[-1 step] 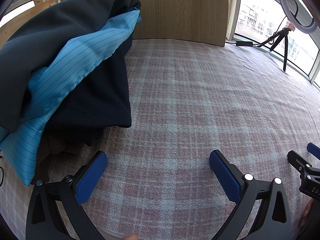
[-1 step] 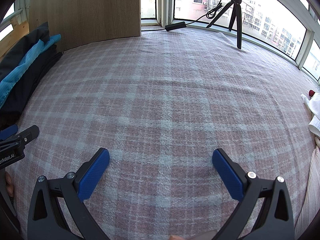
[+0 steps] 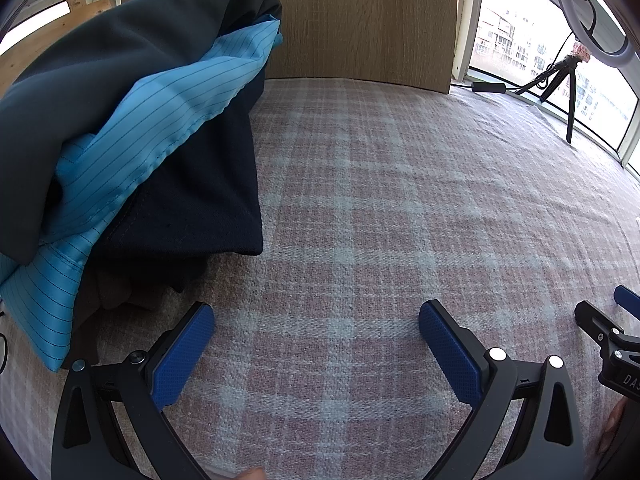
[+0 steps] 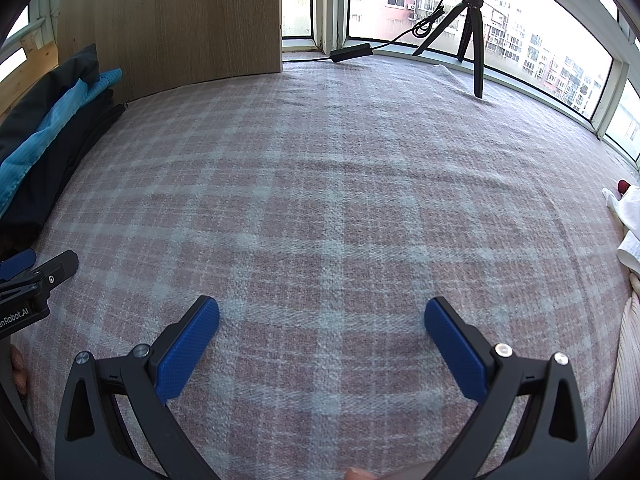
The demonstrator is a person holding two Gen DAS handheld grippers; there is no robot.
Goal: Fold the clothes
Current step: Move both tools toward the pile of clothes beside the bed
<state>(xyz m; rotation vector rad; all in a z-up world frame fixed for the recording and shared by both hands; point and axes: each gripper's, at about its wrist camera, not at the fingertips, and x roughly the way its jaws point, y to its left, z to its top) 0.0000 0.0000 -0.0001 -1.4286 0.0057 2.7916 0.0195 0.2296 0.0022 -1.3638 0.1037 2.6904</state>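
Fingers (image 3: 188, 356) of both grippers spread wide, empty, one clothes pile (image 3: 132, 128), one plaid blanket (image 4: 340, 184), one tripod (image 4: 472, 28)

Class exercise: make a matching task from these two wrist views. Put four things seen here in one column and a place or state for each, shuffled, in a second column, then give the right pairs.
Things:
1. left tongs
2. striped blue garment
3. tripod
4. white cloth

Places or states:
A. stands by the far window
B. open, holding nothing
C. in the clothes pile on the left
D. at the right edge of the plaid blanket

Pairs: 1-B, 2-C, 3-A, 4-D
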